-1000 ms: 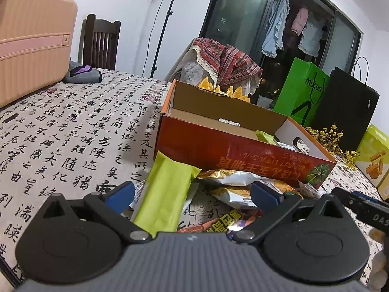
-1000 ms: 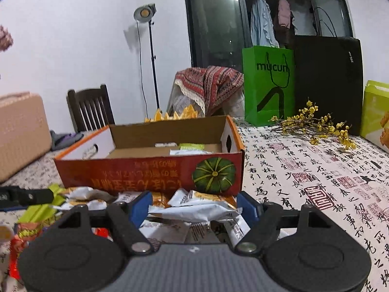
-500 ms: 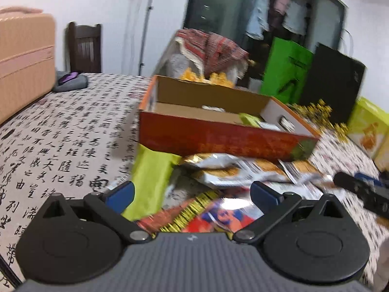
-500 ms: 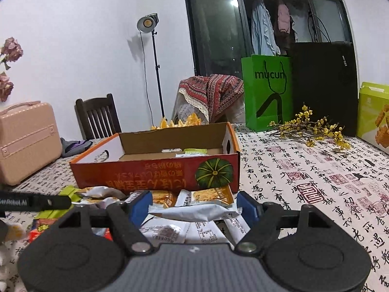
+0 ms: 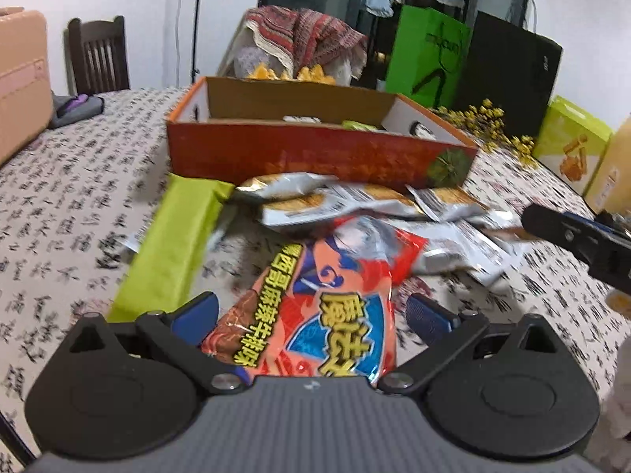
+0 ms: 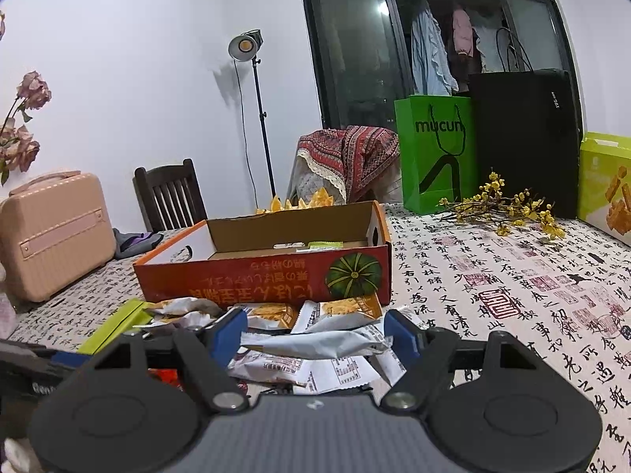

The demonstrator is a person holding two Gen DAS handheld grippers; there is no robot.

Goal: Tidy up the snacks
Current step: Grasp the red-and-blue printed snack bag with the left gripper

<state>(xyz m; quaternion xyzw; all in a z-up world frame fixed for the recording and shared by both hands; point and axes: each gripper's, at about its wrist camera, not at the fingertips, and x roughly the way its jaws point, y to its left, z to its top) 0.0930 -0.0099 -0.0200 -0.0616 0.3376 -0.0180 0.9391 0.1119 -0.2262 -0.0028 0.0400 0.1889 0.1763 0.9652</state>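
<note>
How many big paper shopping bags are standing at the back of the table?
2. A bright green paper bag stands behind the orange cardboard box, and a black paper bag stands right beside it. Others could be hidden.

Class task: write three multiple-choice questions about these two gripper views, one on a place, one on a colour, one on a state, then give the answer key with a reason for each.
1. Where do the loose snack packets lie?
A. On the tablecloth in front of the orange box
B. On the chair
C. Inside the green bag

2. What colour is the shopping bag printed "mucun"?
A. Pink
B. Green
C. White

3. How stands the left gripper?
A. Shut on nothing
B. Open, with the red snack bag between its fingers
C. Out of view

Answers: A, the packets lie against the orange box front; B, its face is bright green; C is wrong and B right, the red snack bag lies between spread blue pads.
</note>
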